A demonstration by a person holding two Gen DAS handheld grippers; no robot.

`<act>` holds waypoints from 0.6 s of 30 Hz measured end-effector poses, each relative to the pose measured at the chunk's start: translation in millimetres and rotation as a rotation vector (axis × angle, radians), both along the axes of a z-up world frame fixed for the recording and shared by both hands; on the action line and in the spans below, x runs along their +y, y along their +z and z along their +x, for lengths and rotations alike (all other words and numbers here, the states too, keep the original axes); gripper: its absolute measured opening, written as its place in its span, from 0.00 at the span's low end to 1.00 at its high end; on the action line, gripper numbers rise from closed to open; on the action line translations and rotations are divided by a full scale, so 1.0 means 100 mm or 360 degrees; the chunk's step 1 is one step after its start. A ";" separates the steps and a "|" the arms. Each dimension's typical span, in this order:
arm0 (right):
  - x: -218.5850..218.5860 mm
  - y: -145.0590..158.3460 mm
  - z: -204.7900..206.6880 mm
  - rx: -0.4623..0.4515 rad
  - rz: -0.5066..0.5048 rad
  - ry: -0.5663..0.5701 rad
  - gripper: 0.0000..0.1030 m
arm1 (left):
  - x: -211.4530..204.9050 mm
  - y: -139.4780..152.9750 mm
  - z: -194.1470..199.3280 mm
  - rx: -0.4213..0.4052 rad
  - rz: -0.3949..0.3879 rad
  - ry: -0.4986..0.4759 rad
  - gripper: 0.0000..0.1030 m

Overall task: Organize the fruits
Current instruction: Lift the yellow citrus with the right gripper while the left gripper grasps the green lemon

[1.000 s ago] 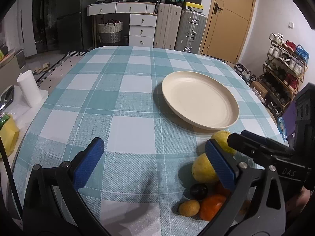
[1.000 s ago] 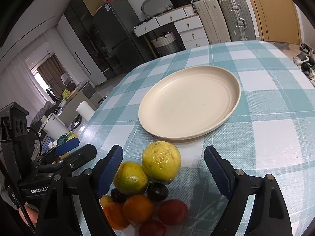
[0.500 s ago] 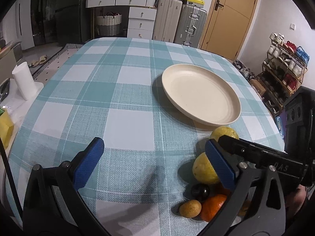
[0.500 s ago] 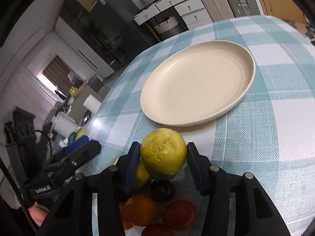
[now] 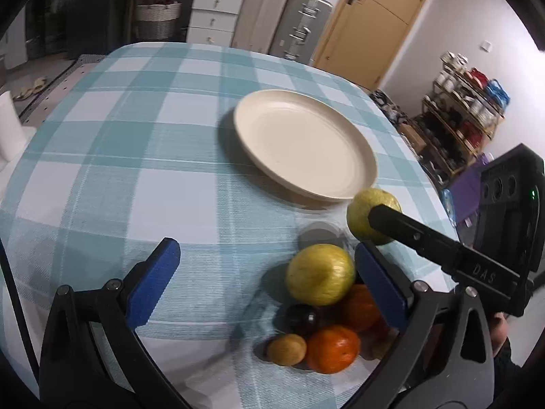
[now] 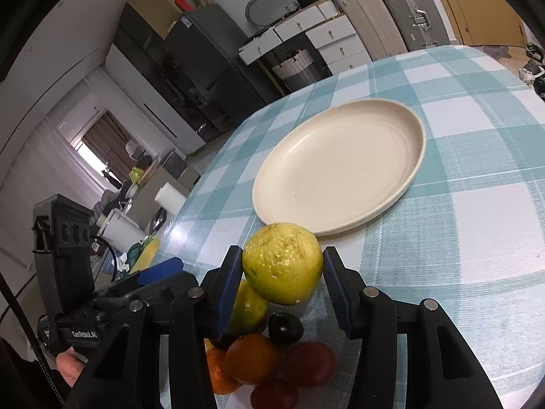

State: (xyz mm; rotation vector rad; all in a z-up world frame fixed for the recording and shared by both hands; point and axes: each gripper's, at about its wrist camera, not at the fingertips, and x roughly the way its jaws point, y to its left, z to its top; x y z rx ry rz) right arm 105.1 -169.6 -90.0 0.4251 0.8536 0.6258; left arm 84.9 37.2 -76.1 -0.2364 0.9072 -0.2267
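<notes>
My right gripper (image 6: 282, 272) is shut on a yellow-green guava (image 6: 282, 262) and holds it above the fruit pile, just short of the cream plate (image 6: 340, 167). The same guava (image 5: 366, 213) shows in the left wrist view, lifted near the plate's (image 5: 303, 143) near rim. Below lie another yellow-green fruit (image 5: 320, 274), two oranges (image 5: 332, 349), a dark plum (image 5: 301, 318), a small yellow fruit (image 5: 286, 349) and red fruits (image 6: 308, 363). My left gripper (image 5: 265, 279) is open and empty, just left of the pile.
The table has a teal-and-white checked cloth (image 5: 136, 156). A white paper roll (image 5: 8, 126) stands off the table's left side. Suitcases and drawers (image 5: 238, 24) stand beyond the far edge. A shoe rack (image 5: 466, 109) is at the right.
My right gripper closed on the guava and lifted it off the pile toward the plate. My left gripper moved closer to the pile and stayed open.
</notes>
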 end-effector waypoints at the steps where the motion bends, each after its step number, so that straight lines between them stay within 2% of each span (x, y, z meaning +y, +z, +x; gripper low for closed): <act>1: -0.02 0.02 -0.01 -0.0006 -0.0004 -0.0011 0.48 | -0.03 0.00 0.00 0.0007 -0.0010 -0.0029 0.99; 6: -0.13 0.08 -0.07 -0.0040 -0.0009 -0.0039 0.48 | -0.17 -0.05 0.10 0.0084 -0.0055 -0.0166 0.99; 10: -0.19 0.10 -0.09 -0.0054 -0.0018 -0.0055 0.48 | -0.24 -0.11 0.16 0.0131 -0.0055 -0.0208 0.98; 13: -0.24 0.10 -0.10 -0.0059 -0.0015 -0.0065 0.48 | -0.26 -0.16 0.22 0.0177 -0.0081 -0.0232 0.94; 16: -0.25 0.09 -0.10 -0.0064 -0.0017 -0.0066 0.48 | -0.26 -0.22 0.27 0.0219 -0.0108 -0.0243 0.85; 18: -0.26 0.09 -0.10 -0.0061 -0.0014 -0.0065 0.48 | -0.28 -0.24 0.28 0.0241 -0.0119 -0.0271 0.70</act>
